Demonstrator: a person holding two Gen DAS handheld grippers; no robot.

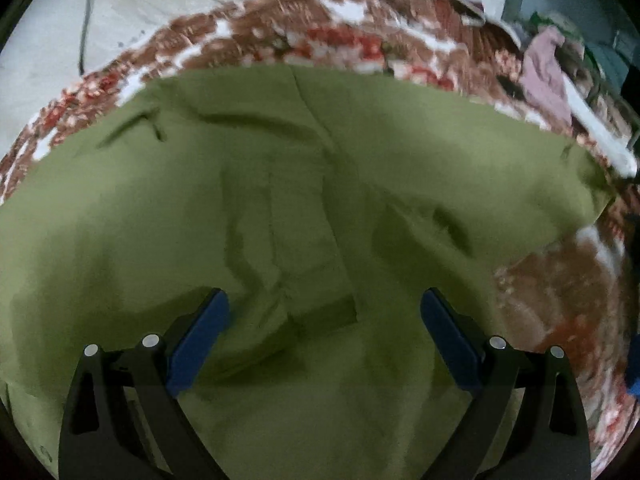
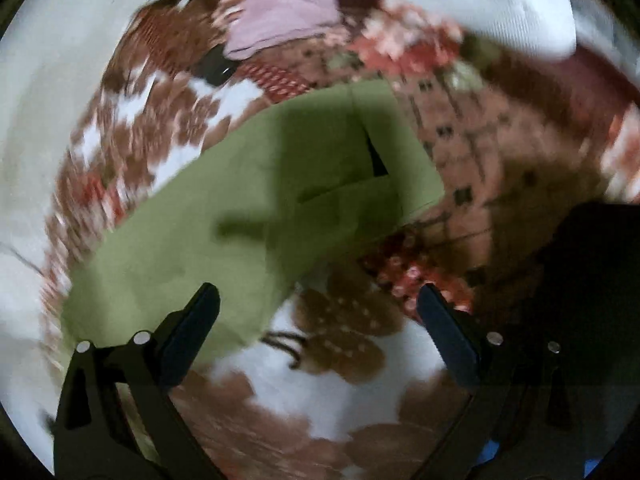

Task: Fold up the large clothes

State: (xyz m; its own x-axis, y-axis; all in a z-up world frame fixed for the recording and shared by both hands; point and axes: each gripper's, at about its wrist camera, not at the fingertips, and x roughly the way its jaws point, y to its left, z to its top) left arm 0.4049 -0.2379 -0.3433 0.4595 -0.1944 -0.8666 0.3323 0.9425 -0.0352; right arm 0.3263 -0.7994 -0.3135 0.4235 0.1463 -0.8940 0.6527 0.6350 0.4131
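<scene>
Green cloth: the large garment (image 1: 304, 184) lies spread and creased on a floral bedspread (image 1: 280, 36).
Left gripper (image 1: 324, 320): fingers wide apart over the garment, holding nothing.
Right gripper (image 2: 318, 312): fingers apart, empty, over the garment's edge (image 2: 248, 216) and bedspread (image 2: 480, 140).
Pink cloth (image 2: 284, 4): beyond the garment, apart from it.

My left gripper (image 1: 325, 312) has two black plastic arms with cut-out slots, each tipped with a flat blue pad (image 1: 200, 340) and studded with two round silver screws (image 1: 151, 340). My right gripper (image 2: 318, 308) is built the same, though its pads (image 2: 188, 336) look darker, nearly navy.
</scene>
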